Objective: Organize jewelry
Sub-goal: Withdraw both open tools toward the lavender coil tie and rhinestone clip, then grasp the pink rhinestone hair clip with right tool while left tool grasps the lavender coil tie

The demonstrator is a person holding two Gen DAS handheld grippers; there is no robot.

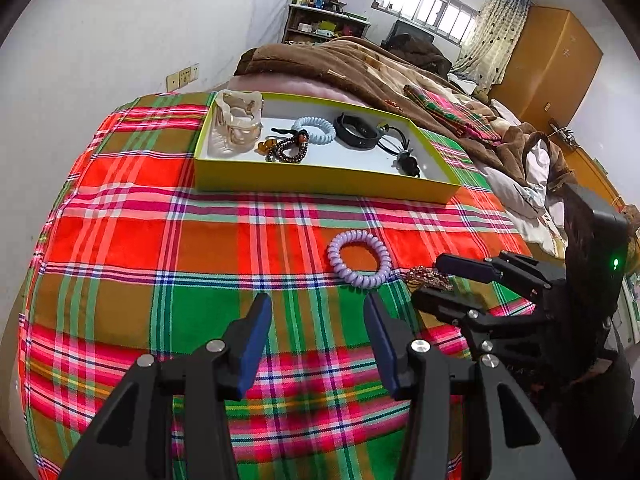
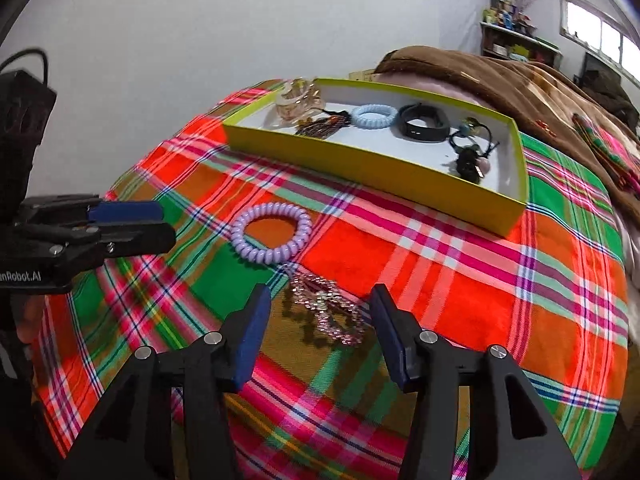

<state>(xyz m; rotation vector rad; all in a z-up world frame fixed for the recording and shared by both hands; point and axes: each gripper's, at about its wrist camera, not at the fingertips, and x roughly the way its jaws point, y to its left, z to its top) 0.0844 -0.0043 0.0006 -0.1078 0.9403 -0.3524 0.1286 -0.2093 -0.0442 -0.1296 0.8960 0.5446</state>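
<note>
Right gripper (image 2: 318, 306) fingers spread apart, a sparkly beaded bracelet (image 2: 328, 314) lying between them on the plaid bedspread (image 2: 460, 280). Just beyond lies a purple coil bracelet (image 2: 272, 238). Left gripper (image 1: 318, 306) fingers also apart, empty. Farther off, a yellow tray (image 2: 360, 164) holds other jewelry.

Tray (image 1: 320, 186) sits far on cloth (image 1: 120, 208); I see inside it, left to right: clear clip (image 1: 238, 126), bead bracelet (image 1: 288, 148), coil hair tie (image 1: 314, 129), wristband (image 1: 356, 132), hair elastics (image 1: 404, 152). Second coil tie (image 1: 359, 258) lies on cloth near of tray. Sparkly bracelet (image 2: 328, 314) just near-right of it, between my right gripper's (image 2: 318, 312) fingers. My left gripper (image 1: 316, 316) to left, over cloth. Blanket (image 1: 360, 64) behind tray.
</note>
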